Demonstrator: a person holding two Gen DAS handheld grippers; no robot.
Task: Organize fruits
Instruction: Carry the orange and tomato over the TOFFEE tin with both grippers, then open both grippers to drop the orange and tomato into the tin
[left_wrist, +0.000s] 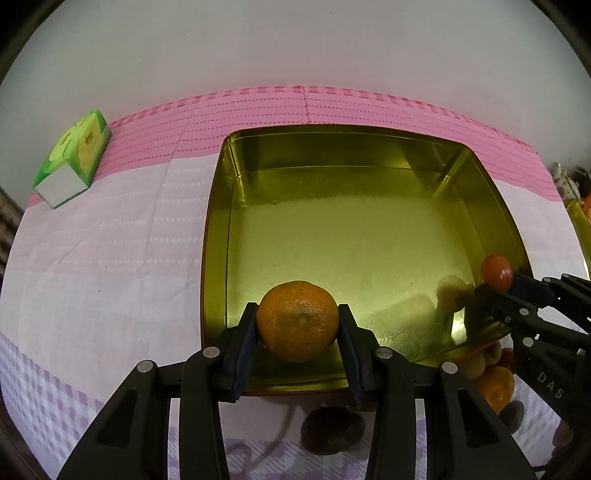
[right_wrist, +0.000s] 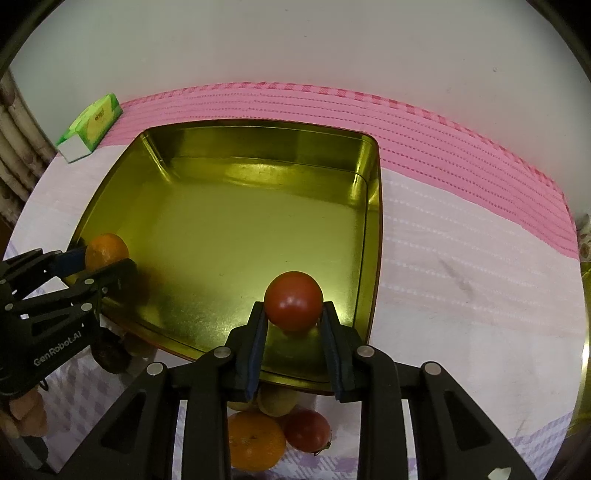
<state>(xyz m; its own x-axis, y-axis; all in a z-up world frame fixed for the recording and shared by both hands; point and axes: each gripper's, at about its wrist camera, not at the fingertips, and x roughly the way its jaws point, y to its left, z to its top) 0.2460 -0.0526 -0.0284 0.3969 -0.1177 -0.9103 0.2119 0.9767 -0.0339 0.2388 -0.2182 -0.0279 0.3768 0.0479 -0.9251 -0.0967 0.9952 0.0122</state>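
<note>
Fruits sit in both your grippers: your left gripper clamps an orange and your right gripper clamps a tomato, each over the near edge of the gold tin. More fruit, apparently an orange and a tomato among others, lies on the checked cloth just before the tin. Beyond, a green box rests near the wall.

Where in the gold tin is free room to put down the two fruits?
Almost the whole floor of the gold tin is bare, from the far wall to the near rim. The mandarin and the tomato are over its near corners. Crowded: the cloth before the near rim, with loose fruit.
</note>
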